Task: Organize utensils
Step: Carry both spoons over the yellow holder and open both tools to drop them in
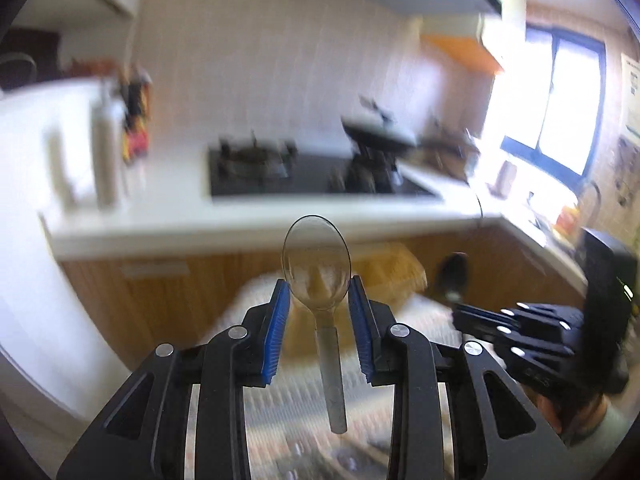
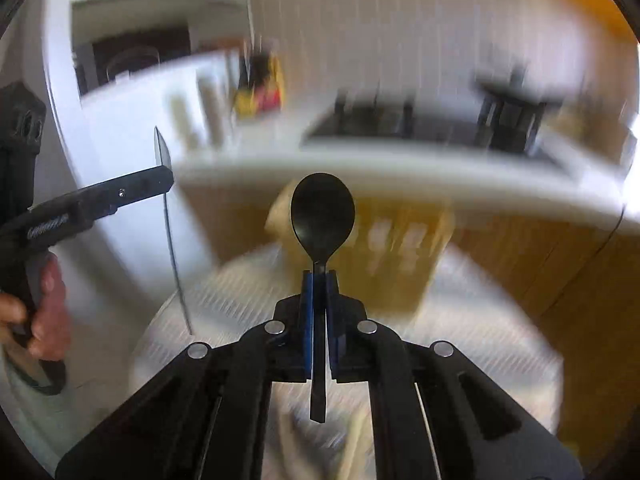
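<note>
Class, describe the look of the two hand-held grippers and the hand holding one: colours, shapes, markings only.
Both the left hand-held gripper and the right hand-held gripper are matte black linkage frames with round silver rivets and ribbed blue finger pads. Seen from the right wrist view, the left one has a pistol-style grip with pale, unreadable lettering, held by a bare hand.

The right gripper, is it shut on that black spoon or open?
Shut. The right gripper has both blue pads pressed against the black spoon at its neck, bowl pointing up and handle hanging below the fingers.

Clear plastic spoon (image 1: 317,264); glossy black spoon (image 2: 322,216)
</note>
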A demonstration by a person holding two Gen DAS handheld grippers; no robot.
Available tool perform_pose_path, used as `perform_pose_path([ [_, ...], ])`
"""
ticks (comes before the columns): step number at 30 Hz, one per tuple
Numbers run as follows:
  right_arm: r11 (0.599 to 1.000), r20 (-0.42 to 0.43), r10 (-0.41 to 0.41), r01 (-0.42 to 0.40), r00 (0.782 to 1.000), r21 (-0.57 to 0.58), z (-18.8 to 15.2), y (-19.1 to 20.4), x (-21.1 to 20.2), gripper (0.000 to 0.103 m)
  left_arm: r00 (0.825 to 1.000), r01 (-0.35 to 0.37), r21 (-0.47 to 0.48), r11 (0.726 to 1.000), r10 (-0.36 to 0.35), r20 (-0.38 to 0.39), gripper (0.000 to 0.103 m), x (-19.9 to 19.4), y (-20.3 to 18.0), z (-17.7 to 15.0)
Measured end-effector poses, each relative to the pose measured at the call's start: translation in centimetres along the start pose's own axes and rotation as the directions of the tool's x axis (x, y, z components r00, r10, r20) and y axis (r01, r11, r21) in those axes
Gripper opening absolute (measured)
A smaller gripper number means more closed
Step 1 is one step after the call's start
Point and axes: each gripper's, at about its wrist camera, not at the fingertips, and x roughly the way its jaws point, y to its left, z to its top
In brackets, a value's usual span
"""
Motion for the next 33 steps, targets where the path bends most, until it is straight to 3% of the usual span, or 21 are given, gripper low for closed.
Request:
perform_pose_path([
  [3,0.999,0.15,-0.038,0.039,0.988,-0.006,1.6,-0.8,-0.9,0.004,0.991,-0.031,0.006,1.0,0.03,0.13,0.029,0.0,-1.0,2.0],
  [6,0.993,0.305,-0.11,0.12,0.946,-0.012,3.0,-2.1,-0.2,0.004,0.973,-0.104,0.058,0.993,0.089,0.213,0.029,1.7,-2.8,2.7],
  [8,0.987,0.369,-0.15,0.161,0.917,0.001,3.4,-3.0,0.6,0.004,0.96,-0.132,0.067,0.989,0.11,0.259,0.029,2.9,-3.4,2.9],
  [10,0.982,0.389,-0.18,0.189,0.903,0.015,3.9,-4.0,2.7,0.004,0.949,-0.136,0.052,0.989,0.115,0.295,0.029,4.2,-3.6,2.9],
  [17,0.989,0.319,-0.087,0.044,0.944,0.141,3.2,-8.4,8.6,0.004,0.943,-0.185,0.047,0.982,0.164,0.289,0.029,9.2,-3.1,2.1],
  [20,0.991,0.315,-0.047,0.004,0.948,0.136,3.1,-8.5,9.4,0.004,0.938,-0.211,0.061,0.976,0.184,0.295,0.029,9.9,-3.2,1.5],
  [26,0.989,0.296,-0.058,0.015,0.954,0.145,2.0,-9.0,10.7,0.004,0.935,-0.23,0.074,0.97,0.199,0.294,0.03,11.1,-3.1,0.9],
  [29,0.986,0.291,-0.06,0.011,0.955,0.166,1.3,-9.1,10.3,0.005,0.947,-0.205,0.064,0.977,0.182,0.267,0.031,11.3,-2.5,0.6],
  [33,0.986,0.264,-0.049,0.005,0.963,0.167,0.7,-9.0,9.0,0.011,0.958,-0.146,0.025,0.989,0.135,0.255,0.048,9.8,-1.8,0.8],
])
